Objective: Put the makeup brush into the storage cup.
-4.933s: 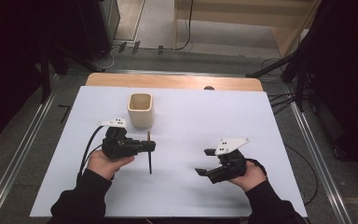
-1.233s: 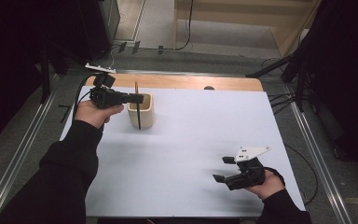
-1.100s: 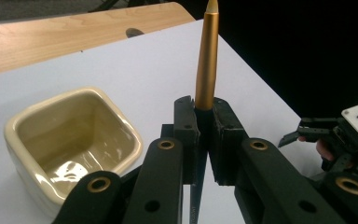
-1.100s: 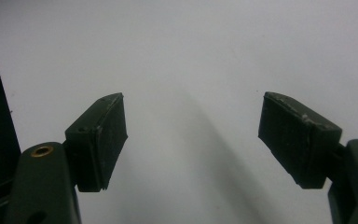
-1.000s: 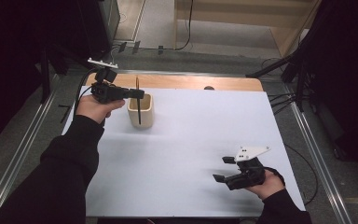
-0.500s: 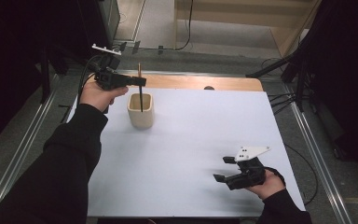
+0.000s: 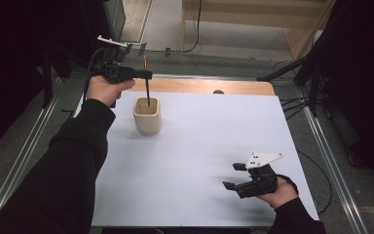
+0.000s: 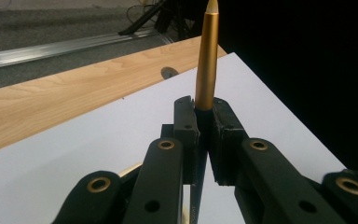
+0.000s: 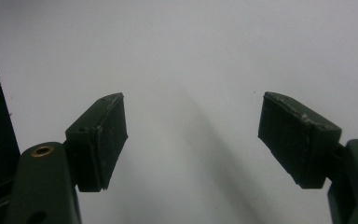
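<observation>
A pen [image 7: 147, 82] with a gold upper end and black lower shaft hangs upright over a cream square cup [image 7: 147, 116] at the back left of the white table. My left gripper [image 7: 145, 74] is shut on the pen, above the cup's mouth; the pen's lower tip reaches just inside the rim. In the left gripper view the gold end of the pen [image 8: 207, 60] rises from between the closed pads of my left gripper [image 8: 200, 126]. My right gripper [image 7: 233, 176] rests low at the front right, open and empty; in its own view my right gripper [image 9: 191, 140] shows only table between its pads.
A wooden strip [image 7: 209, 86] borders the table's far edge, with a small dark hole [image 7: 218, 91] in it. Metal rails [image 7: 321, 141] run along both sides. Cables lie on the floor at the right. The white sheet [image 7: 204, 141] lies bare between cup and right gripper.
My left gripper has picked the pen off the table, carried it back, and lifted it upright over the cup. The right gripper has stayed put at the front right, open.
</observation>
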A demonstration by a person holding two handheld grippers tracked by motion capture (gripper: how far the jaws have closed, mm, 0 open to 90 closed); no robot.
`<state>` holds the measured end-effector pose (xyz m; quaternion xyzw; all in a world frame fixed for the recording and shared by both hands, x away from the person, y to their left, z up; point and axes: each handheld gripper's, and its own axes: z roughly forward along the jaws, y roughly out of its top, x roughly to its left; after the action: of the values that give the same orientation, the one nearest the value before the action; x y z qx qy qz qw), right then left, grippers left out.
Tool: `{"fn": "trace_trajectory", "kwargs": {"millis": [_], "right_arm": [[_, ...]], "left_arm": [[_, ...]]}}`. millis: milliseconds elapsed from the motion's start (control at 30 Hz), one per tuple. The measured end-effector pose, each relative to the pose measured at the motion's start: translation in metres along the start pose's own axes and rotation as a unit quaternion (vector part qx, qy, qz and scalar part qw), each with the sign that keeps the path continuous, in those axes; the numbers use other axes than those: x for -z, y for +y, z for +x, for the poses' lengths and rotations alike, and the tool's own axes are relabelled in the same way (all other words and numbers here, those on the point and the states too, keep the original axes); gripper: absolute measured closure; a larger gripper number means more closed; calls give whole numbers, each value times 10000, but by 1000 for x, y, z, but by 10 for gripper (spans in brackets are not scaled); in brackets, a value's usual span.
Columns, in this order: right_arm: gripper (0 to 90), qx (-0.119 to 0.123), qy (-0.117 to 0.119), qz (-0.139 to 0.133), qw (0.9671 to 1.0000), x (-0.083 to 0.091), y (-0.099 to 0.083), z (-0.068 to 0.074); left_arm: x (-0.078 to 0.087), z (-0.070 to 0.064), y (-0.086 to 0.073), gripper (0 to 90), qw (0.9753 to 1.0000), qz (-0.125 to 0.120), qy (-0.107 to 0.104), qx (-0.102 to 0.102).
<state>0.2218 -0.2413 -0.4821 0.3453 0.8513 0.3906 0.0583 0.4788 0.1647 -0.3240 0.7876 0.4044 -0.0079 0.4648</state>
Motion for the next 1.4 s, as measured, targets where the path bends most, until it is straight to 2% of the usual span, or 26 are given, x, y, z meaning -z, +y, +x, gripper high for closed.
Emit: {"fn": "trace_trajectory", "kwargs": {"millis": [100, 233, 433, 567, 667, 967, 1067, 1267, 1400], "right_arm": [[244, -4, 3, 3, 10000, 0, 0, 0], [247, 18, -56, -54, 10000, 1, 1, 0], [247, -6, -66, -76, 9999, 2, 1, 0], [247, -7, -42, -70, 10000, 1, 1, 0], [247, 1, -41, -31, 10000, 1, 1, 0], [247, 29, -46, -57, 10000, 0, 2, 1], [247, 22, -48, -64, 10000, 1, 2, 1], [247, 28, -54, -53, 10000, 0, 2, 1], [248, 22, -54, -41, 10000, 0, 2, 1]], "left_arm": [[-3, 5, 0, 835, 10000, -44, 73, 24], [-1, 10, -1, 835, 9995, -298, -26, 21], [-3, 13, -2, 835, 9993, -346, 138, -55], [-7, 14, -7, 834, 9989, -430, 142, -110], [-10, 12, -10, 835, 9989, -343, 209, -243], [-21, 17, -22, 835, 9994, -268, 168, -157], [-23, 18, -26, 835, 9994, -215, 158, -236], [-26, 21, -35, 835, 9993, -118, 235, -249], [-27, 25, -42, 834, 9996, -124, 183, -175]]}}
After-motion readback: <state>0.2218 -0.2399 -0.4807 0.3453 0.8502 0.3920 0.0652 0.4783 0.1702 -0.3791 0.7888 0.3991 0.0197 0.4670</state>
